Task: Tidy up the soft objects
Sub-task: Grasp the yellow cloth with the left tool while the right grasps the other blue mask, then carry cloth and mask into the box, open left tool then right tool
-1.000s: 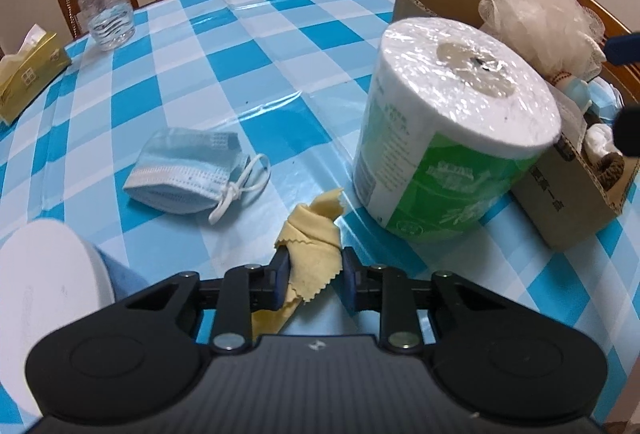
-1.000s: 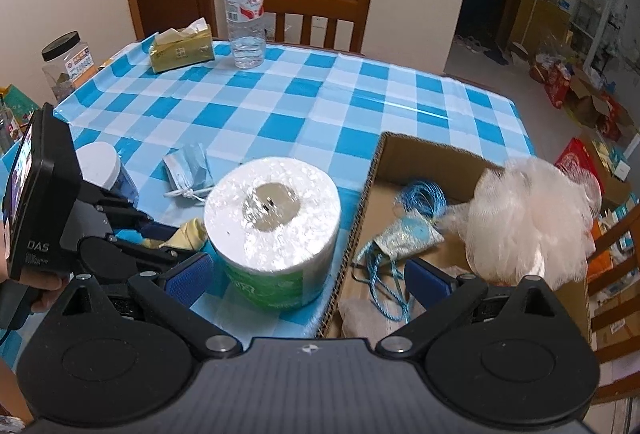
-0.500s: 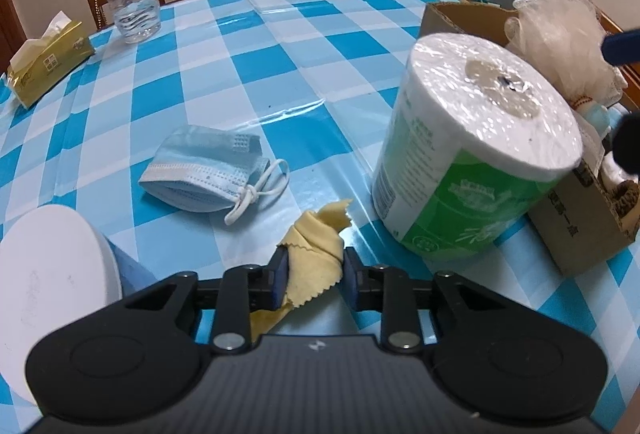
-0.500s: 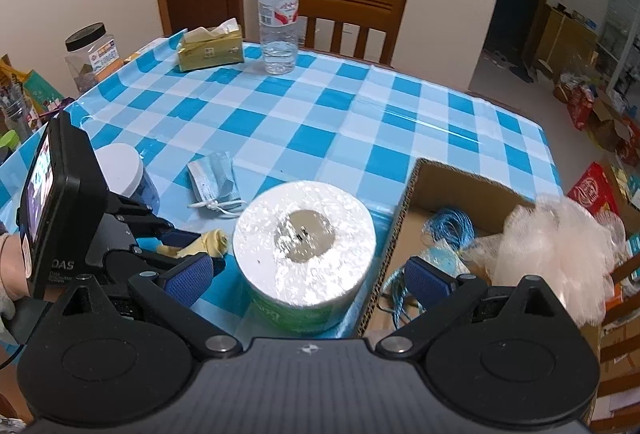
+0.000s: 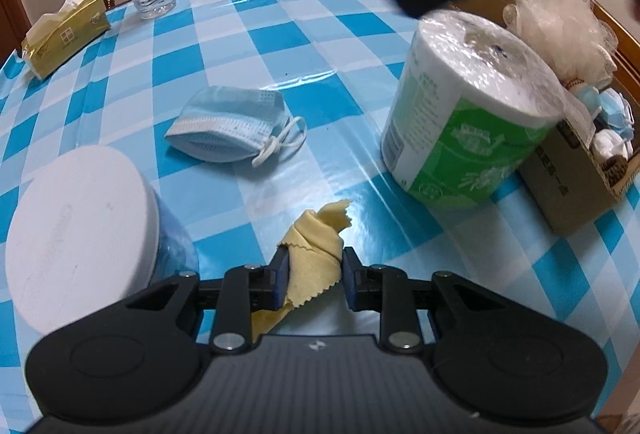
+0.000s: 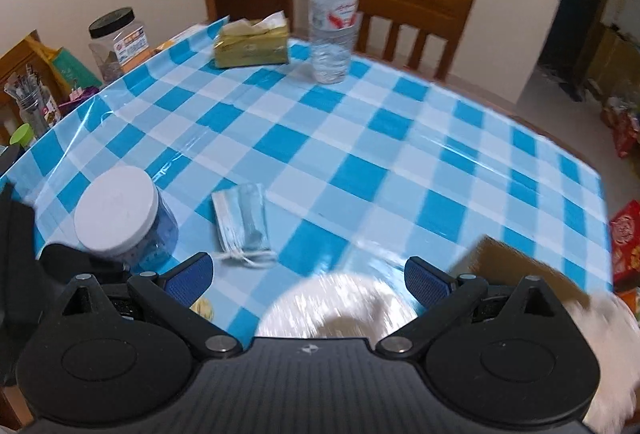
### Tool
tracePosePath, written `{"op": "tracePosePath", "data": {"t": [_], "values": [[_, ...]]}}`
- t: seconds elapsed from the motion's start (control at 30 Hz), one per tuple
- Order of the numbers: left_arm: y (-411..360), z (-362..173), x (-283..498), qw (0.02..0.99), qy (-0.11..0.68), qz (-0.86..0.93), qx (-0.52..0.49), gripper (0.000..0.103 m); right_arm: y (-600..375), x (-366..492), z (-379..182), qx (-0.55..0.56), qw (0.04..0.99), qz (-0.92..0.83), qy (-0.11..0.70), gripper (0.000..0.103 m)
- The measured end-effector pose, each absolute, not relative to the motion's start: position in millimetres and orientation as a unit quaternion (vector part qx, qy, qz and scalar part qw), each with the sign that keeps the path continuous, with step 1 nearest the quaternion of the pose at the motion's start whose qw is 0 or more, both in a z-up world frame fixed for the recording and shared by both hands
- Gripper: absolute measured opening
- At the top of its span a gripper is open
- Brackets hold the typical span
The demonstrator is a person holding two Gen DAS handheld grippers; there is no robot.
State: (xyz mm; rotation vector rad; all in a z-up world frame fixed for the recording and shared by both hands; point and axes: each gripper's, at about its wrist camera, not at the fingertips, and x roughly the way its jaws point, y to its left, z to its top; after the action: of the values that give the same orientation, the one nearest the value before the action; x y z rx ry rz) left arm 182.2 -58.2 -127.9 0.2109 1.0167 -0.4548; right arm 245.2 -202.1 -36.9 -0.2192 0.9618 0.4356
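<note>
Left gripper (image 5: 313,266): its jaws are pinching the yellow cloth (image 5: 316,254), which is bunching up between the pads and trailing down past the left pad.
Right gripper (image 6: 308,276): its jaws are standing spread wide with nothing between them, hovering over the top of the paper roll (image 5: 468,113).
Yellow cloth: its free tip is pointing toward the middle of the table (image 6: 360,137), near the table's near edge.
Face mask (image 5: 236,129): it is lying flat on the checked cloth, well apart from both grippers, between the white-lidded jar (image 5: 84,242) and the paper roll.
Paper roll: it is standing upright, just beside the cardboard box (image 5: 568,173).
Cardboard box: it is sitting at the table's right edge, with a mesh bath puff (image 5: 560,29) sticking up out of it beside other small items that are too cluttered to tell apart.
White-lidded jar: it is crowding the near left corner.
Far edge: a water bottle (image 6: 332,17) and a tissue pack (image 6: 252,41) are standing there in front of a wooden chair (image 6: 412,13).
Open room: the middle and the far right of the table are lying bare.
</note>
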Motion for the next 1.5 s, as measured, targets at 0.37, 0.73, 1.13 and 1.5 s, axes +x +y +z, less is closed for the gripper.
{"op": "tracePosePath", "data": {"t": [0.37, 0.73, 1.13, 1.5], "values": [[-47.6, -128.0, 169.4, 0.842, 0.485, -0.216, 0.096, 0.025, -146.8, 318.5, -69.0, -0.132, 0.803, 0.249, 0.525, 0.103], [-45.3, -129.7, 168.5, 0.844, 0.484, -0.212, 0.087, 0.025, -86.0, 344.0, -123.4, -0.222, 0.731, 0.282, 0.581, 0.087], [-44.8, -131.0, 169.2, 0.843, 0.487, -0.212, 0.084, 0.025, -75.5, 347.8, -142.6, -0.22, 0.72, 0.281, 0.595, 0.064], [-46.8, -125.0, 167.7, 0.841, 0.486, -0.222, 0.087, 0.025, -78.7, 335.6, -123.0, -0.204, 0.743, 0.28, 0.573, 0.044]]}}
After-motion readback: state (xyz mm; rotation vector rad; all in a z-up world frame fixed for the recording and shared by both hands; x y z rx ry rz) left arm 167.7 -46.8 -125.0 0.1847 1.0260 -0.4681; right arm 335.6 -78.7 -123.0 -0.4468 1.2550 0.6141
